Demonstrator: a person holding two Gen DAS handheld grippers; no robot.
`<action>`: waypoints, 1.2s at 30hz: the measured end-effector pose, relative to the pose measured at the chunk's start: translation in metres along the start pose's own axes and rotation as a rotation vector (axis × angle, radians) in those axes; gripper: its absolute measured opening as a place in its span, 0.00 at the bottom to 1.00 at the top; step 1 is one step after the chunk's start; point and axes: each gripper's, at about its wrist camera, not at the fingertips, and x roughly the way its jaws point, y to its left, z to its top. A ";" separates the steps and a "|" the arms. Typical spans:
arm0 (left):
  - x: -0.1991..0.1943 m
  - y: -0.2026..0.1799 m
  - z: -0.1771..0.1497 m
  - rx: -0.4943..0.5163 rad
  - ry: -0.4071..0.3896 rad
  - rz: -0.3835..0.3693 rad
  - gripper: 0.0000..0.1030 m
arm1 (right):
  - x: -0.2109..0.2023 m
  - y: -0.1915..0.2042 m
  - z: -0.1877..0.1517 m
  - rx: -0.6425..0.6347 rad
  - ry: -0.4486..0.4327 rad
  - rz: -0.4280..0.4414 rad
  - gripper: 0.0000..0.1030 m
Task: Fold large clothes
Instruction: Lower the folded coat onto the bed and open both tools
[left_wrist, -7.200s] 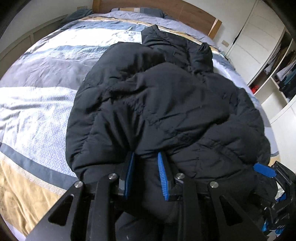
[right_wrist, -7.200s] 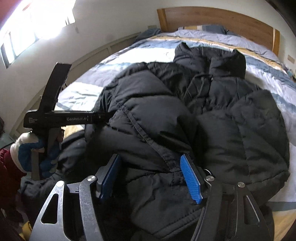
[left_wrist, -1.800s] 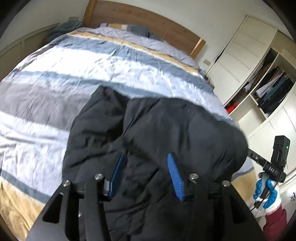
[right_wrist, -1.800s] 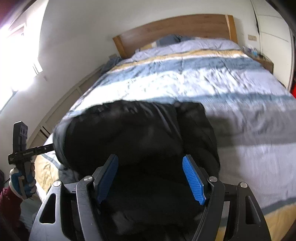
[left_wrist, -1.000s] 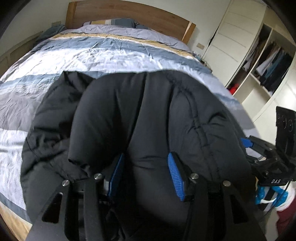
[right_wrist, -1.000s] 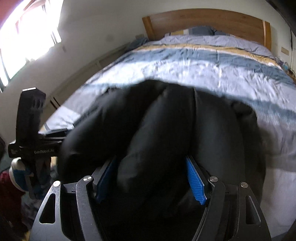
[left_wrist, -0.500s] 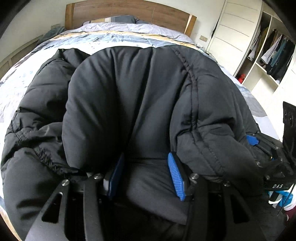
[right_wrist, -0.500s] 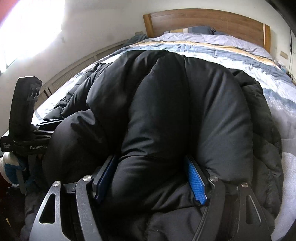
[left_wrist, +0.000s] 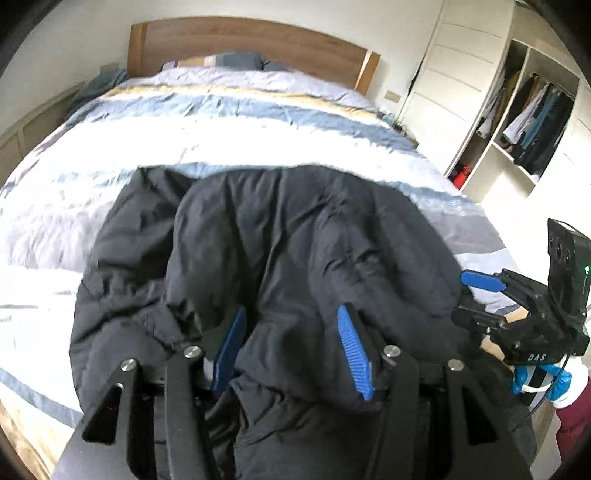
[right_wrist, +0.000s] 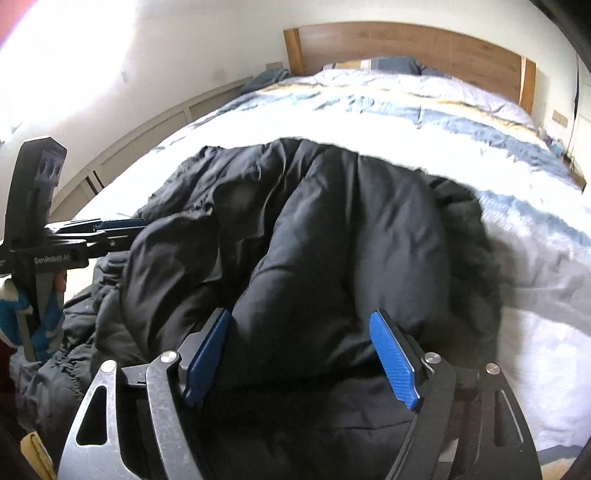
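Note:
A black puffy jacket (left_wrist: 295, 240) lies bunched on the near part of the striped duvet (left_wrist: 221, 122), its fold rolled forward. My left gripper (left_wrist: 291, 350) has a thick fold of it between its blue pads, and its jaws are opening while the fabric still fills the gap. In the right wrist view the jacket (right_wrist: 314, 240) bulges between the pads of my right gripper (right_wrist: 301, 358), whose jaws are also opening with padding still against them. Each gripper shows at the other's side, at the jacket's edge.
A wooden headboard (left_wrist: 251, 40) and pillows close the far end of the bed. An open wardrobe (left_wrist: 524, 110) with hanging clothes stands on the right. A panelled wall (right_wrist: 147, 140) runs along the left. A gloved hand (left_wrist: 543, 380) holds the right gripper's handle.
The jacket, which filled both views half a second ago, now sits lower and farther away on the duvet, with the bed showing beyond it. Both pairs of pads stand slightly wider apart.

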 end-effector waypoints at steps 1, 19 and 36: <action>-0.001 -0.004 0.001 0.005 -0.004 -0.004 0.50 | -0.005 -0.002 0.005 0.001 -0.017 -0.008 0.76; 0.067 -0.002 -0.032 -0.007 0.090 0.016 0.50 | 0.056 -0.040 -0.014 0.076 0.041 -0.012 0.79; -0.047 -0.033 -0.041 -0.012 0.020 0.165 0.51 | -0.053 -0.006 -0.052 0.179 0.003 -0.079 0.79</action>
